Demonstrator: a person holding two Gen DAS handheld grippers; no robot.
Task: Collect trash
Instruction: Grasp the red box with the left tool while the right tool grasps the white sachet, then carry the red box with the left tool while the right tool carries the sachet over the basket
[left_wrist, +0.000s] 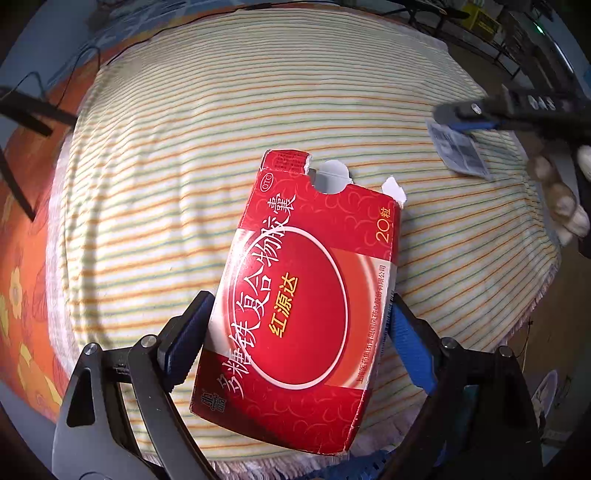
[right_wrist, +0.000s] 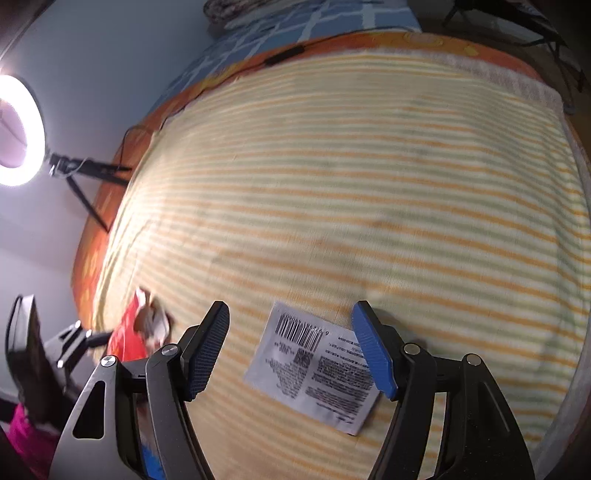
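L gripper (left_wrist: 299, 332) clamps the red box (left_wrist: 306, 295) mid-blanket (left_wrist: 221, 147); R gripper (right_wrist: 291, 347), wide open & empty, straddles the leaflet (right_wrist: 314, 369) near the blanket's edge — next, prob close on it.
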